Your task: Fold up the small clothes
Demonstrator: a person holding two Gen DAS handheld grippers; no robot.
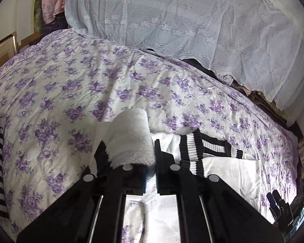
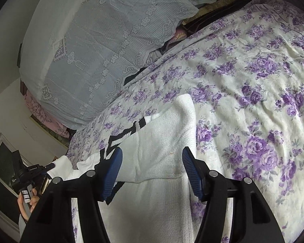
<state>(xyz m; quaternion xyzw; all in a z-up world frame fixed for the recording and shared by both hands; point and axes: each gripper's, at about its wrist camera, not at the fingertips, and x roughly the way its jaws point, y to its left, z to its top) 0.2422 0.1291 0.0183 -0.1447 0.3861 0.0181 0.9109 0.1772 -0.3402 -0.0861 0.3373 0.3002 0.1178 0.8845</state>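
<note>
Left wrist view: left gripper (image 1: 151, 162) clamps white sweater (image 1: 129, 139), hiding its fingertips.

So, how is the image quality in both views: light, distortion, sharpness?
Left wrist view: strong fisheye bending, dark vignette corners, soft even daylight, white sweater near overexposed beside the left gripper. Right wrist view: same curvature, floral bedspread sharp, right gripper slightly soft.

L gripper (image 1: 150, 162) has jaws nearly closed, pinching white knit fabric (image 1: 129, 139). R gripper (image 2: 152, 172) has jaws spread wide, blue pads (image 2: 111, 172) either side of the cloth, gripping nothing. L hand (image 2: 28, 204) wraps its handle.
</note>
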